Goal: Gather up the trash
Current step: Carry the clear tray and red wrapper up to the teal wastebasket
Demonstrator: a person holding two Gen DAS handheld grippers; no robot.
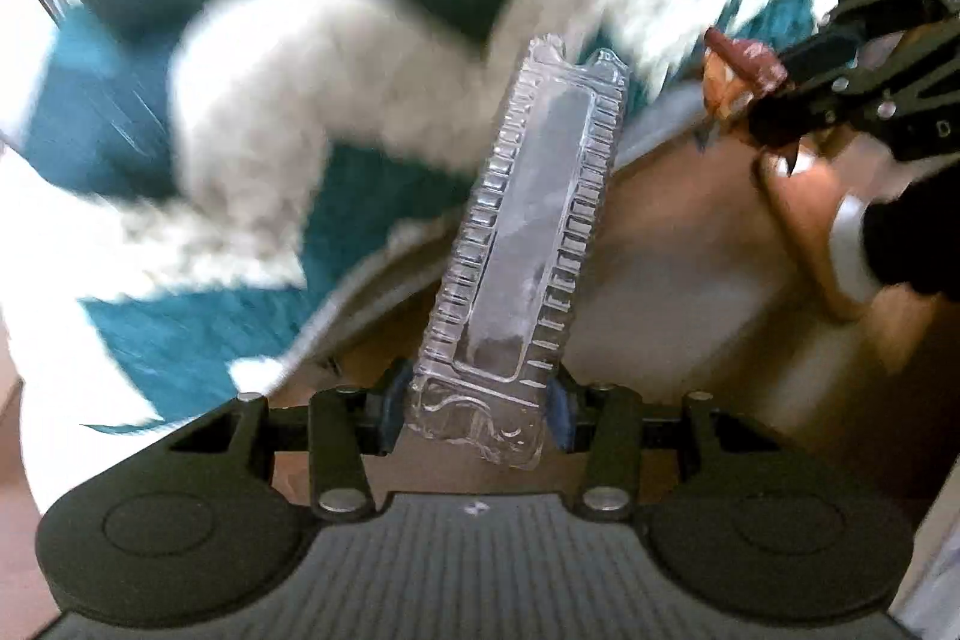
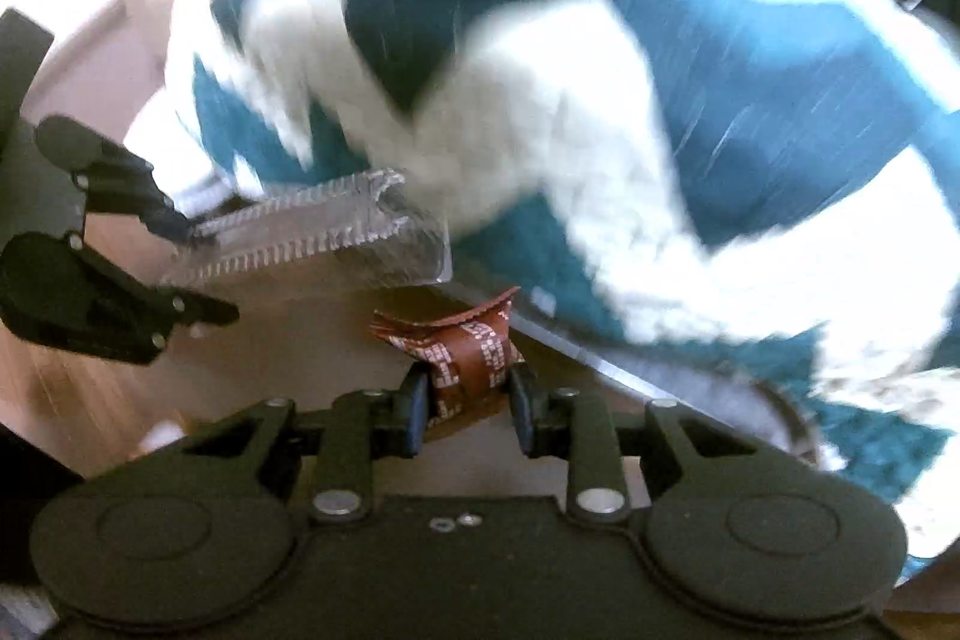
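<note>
My left claw holds the near end of a clear ribbed plastic tray, its blue pads pressed to both side walls; the tray runs straight ahead of the fingers and its far end hangs free. My right claw is closed on a crumpled brown printed wrapper, pinched at the waist with the loose ends fanning out ahead of the tips. In the left view the right claw and its wrapper lie ahead and to the right of the tray's far end, near but apart. In the right view the left claw and tray lie ahead and to the left.

Beneath both claws is a brown floor; beyond it, the edge of a teal-and-white patterned rug. The background is blurred, consistent with motion. No bin shows in either view.

Judgement: both pieces are lifted and in carriage. To do this step well, I should keep both grips firm, move the claws level and in parallel, and keep the tray's long free end from striking the right claw, since the thin plastic may flex or slip from the pads.
</note>
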